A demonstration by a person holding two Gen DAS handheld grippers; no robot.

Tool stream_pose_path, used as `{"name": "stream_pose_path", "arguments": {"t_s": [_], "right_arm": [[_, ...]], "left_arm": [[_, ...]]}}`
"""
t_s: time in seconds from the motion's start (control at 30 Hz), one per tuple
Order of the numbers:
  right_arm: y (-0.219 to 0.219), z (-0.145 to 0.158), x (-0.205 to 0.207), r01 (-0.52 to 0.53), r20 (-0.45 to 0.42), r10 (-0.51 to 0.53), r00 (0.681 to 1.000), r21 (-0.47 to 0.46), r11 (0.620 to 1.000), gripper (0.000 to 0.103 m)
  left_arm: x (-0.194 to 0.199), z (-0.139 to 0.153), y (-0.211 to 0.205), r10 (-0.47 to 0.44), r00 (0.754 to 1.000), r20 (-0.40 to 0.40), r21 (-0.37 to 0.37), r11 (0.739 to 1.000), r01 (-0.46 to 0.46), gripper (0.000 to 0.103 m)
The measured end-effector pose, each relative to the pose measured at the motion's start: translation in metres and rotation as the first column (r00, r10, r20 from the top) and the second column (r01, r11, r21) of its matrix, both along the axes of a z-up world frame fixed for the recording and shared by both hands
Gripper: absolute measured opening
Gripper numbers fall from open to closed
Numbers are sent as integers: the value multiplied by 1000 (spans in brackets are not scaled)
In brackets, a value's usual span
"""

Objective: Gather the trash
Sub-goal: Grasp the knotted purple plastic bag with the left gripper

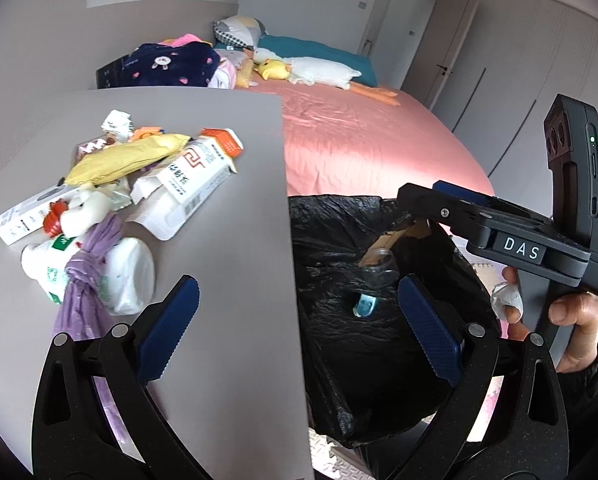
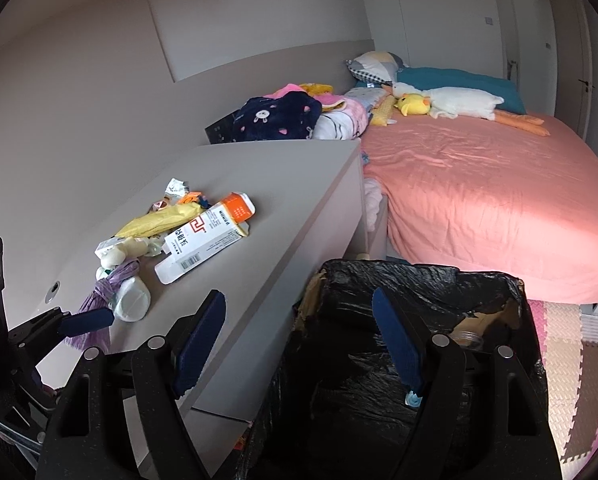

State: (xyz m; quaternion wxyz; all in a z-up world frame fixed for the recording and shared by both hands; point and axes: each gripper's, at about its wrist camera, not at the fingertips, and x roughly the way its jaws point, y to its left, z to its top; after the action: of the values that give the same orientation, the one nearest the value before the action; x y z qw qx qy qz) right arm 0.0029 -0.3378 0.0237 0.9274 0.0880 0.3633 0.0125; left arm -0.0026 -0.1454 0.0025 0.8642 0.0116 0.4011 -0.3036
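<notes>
Between pickups, both the left gripper (image 1: pixel 299 324) and right gripper (image 2: pixel 299 344) hung wide and empty near the bin (image 2: pixel 419 280), needing a reach left toward the trash pile (image 1: pixel 139 184).

A pink-sheeted bed (image 2: pixel 479 200) is seen; a plush duck (image 2: pixel 451 105) and folded clothes (image 2: pixel 283 118) are laid upon it
</notes>
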Motion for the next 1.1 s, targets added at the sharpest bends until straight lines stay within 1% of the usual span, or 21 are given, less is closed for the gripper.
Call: {"name": "stream_pose_path", "arguments": {"t_s": [0.1, 0.23, 0.33, 0.47, 0.5, 0.57, 0.6, 0.63, 0.67, 0.7, 0.73, 0.77, 0.8, 1.03, 1.07, 1.1], "right_arm": [[10, -3, 5, -22, -3, 22, 1000, 8, 1000, 76], [21, -7, 10, -47, -9, 47, 999, 13, 999, 76], [29, -11, 16, -63, -13, 63, 998, 15, 998, 76], [37, -15, 23, -80, -21, 80, 997, 21, 997, 76], [40, -16, 25, -84, -24, 85, 996, 22, 996, 76], [43, -19, 29, -92, -30, 93, 995, 24, 995, 76], [46, -20, 30, -96, -32, 96, 995, 26, 995, 76], [48, -21, 32, -100, -34, 101, 994, 28, 995, 76], [49, -22, 33, -104, -36, 105, 994, 29, 994, 76], [51, -24, 34, -108, -39, 109, 993, 30, 994, 76], [53, -25, 35, -112, -40, 113, 993, 31, 993, 76], [54, -26, 37, -116, -42, 117, 992, 32, 993, 76], [55, -27, 38, -120, -45, 121, 992, 34, 992, 76], [65, -33, 46, -150, -54, 152, 987, 53, 987, 76], [67, -33, 47, -155, -54, 158, 986, 53, 986, 76], [69, -34, 48, -162, -55, 165, 985, 53, 985, 76]], "left_arm": [[2, 2, 14, 51, 998, 27, 17, 999, -51, 96], [6, 3, 33, 136, 987, 85, 34, 990, -140, 96], [12, 2, 47, 181, 980, 86, 30, 982, -184, 96], [25, -3, 60, 241, 967, 82, 65, 967, -247, 96], [28, -6, 64, 257, 963, 80, 73, 962, -262, 92], [36, -11, 70, 282, 957, 60, 88, 954, -287, 82], [39, -14, 74, 298, 953, 48, 92, 949, -302, 80], [41, -18, 77, 312, 949, 38, 94, 945, -314, 74], [45, -20, 80, 322, 946, 25, 94, 942, -323, 64], [48, -24, 83, 328, 945, 13, 94, 940, -327, 59], [52, -27, 85, 332, 943, -3, 96, 939, -330, 50], [55, -30, 87, 335, 942, -18, 98, 938, -332, 47], [58, -33, 88, 339, 941, -26, 100, 937, -335, 46], [59, -38, 89, 328, 944, 19, 93, 940, -329, 45], [59, -38, 90, 333, 943, 22, 99, 937, -334, 43], [59, -38, 91, 344, 939, 24, 107, 933, -344, 31]]}}
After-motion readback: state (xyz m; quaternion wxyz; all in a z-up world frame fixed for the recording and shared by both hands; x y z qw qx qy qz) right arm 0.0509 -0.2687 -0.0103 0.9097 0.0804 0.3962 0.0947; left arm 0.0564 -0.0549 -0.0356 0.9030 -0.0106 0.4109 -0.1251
